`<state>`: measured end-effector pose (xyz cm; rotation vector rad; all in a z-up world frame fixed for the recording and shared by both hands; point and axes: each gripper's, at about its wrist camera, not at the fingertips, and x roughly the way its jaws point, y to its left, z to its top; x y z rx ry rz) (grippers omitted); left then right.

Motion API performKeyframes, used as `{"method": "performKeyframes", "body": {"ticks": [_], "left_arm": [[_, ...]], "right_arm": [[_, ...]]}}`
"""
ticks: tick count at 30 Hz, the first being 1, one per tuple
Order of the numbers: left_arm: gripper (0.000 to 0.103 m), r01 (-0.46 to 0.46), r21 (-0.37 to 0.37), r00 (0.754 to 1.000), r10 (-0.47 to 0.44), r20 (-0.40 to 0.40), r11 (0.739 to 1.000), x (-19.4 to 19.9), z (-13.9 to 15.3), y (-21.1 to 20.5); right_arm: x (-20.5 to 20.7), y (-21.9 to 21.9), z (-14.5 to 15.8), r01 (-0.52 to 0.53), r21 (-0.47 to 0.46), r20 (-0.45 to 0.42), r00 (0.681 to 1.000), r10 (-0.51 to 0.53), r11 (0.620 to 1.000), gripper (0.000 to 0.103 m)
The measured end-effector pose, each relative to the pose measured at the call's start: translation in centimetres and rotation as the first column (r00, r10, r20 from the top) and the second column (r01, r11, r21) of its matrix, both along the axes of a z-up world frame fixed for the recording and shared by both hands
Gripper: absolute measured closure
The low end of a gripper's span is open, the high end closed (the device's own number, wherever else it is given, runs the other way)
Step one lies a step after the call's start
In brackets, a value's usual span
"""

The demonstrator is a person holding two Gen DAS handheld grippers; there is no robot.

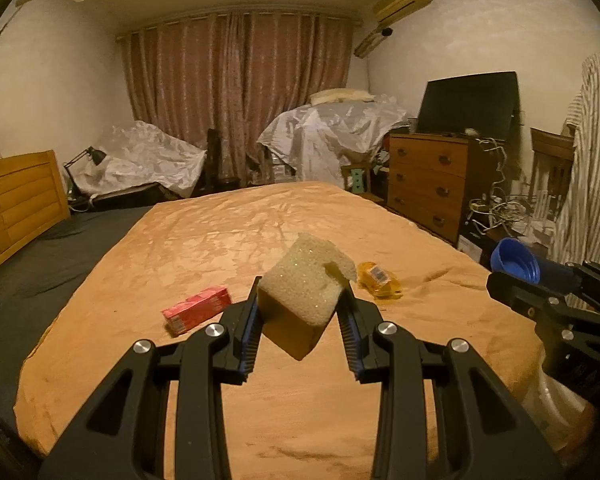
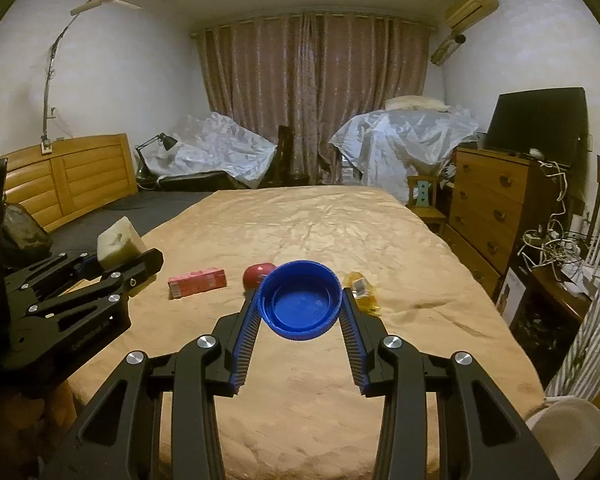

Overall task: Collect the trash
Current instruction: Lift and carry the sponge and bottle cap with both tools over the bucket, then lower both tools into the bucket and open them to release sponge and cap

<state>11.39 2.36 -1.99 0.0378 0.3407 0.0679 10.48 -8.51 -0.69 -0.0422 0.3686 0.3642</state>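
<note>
Gripping a pale foam sponge block point(image 1: 304, 288) between its ribbed pads, the left tongs point(image 1: 300, 304) hold it up off the bed point(image 1: 220, 240), one corner of the block tilted downward. Beside them, the right tongs point(image 2: 300, 300) are clenched on a blue plastic lid point(image 2: 300, 300), its hollow side facing the camera, also lifted clear of the peach-coloured bedspread. Still lying on the bed ahead of both tongs are a red carton point(image 2: 197, 281) toward the left, a small red round object point(image 2: 257, 274) just behind the lid, and a crumpled yellow wrapper point(image 2: 362, 290) toward the right. The three pieces sit near one another in a loose row across the middle of the bed. A wooden chest of drawers point(image 2: 488, 204) stands along the right wall.
</note>
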Motion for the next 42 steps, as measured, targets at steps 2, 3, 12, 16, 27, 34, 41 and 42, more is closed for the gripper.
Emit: {"method": "performKeyframes", "body": {"ticks": [2,3,12,16,27,34,41,42], "left_arm": [[0.070,0.025,-0.001,1.000,-0.025,-0.003,1.000,0.2,0.1,-0.8],[0.070,0.044,-0.005,0.999,-0.044,-0.007,0.999,0.3,0.1,-1.4],[0.070,0.165,-0.026,0.986,-0.166,-0.021,0.986,1.3,0.2,-6.0],[0.070,0.223,-0.020,0.974,-0.223,-0.024,0.975,1.5,0.4,-8.9],[0.070,0.421,-0.017,0.905,-0.422,-0.052,0.907,1.5,0.0,-18.1],[0.070,0.528,-0.057,0.842,-0.531,-0.098,0.847,2.0,-0.7,-22.7],[0.070,0.606,-0.081,0.776,-0.610,-0.159,0.792,2.7,-1.1,-27.3],[0.070,0.612,-0.081,0.770,-0.616,-0.167,0.787,2.8,-1.3,-27.9]], "right_arm": [[-0.3,-1.0,0.3,0.012,0.001,-0.002,1.000,-0.012,1.000,0.062],[-0.5,-1.8,0.4,0.022,0.001,-0.003,1.000,-0.022,1.000,0.062],[-2.6,-8.9,1.2,0.126,-0.014,-0.017,0.992,-0.126,0.992,0.062],[-3.6,-12.6,1.2,0.181,-0.008,-0.030,0.983,-0.182,0.983,0.062],[-7.1,-23.5,0.9,0.339,-0.020,-0.061,0.939,-0.339,0.941,0.062],[-8.3,-31.2,0.2,0.425,-0.049,-0.136,0.894,-0.427,0.904,0.062],[-8.2,-37.0,-1.5,0.459,-0.081,-0.246,0.851,-0.464,0.885,0.062],[-8.1,-38.0,-1.9,0.460,-0.081,-0.268,0.845,-0.464,0.884,0.062]]}}
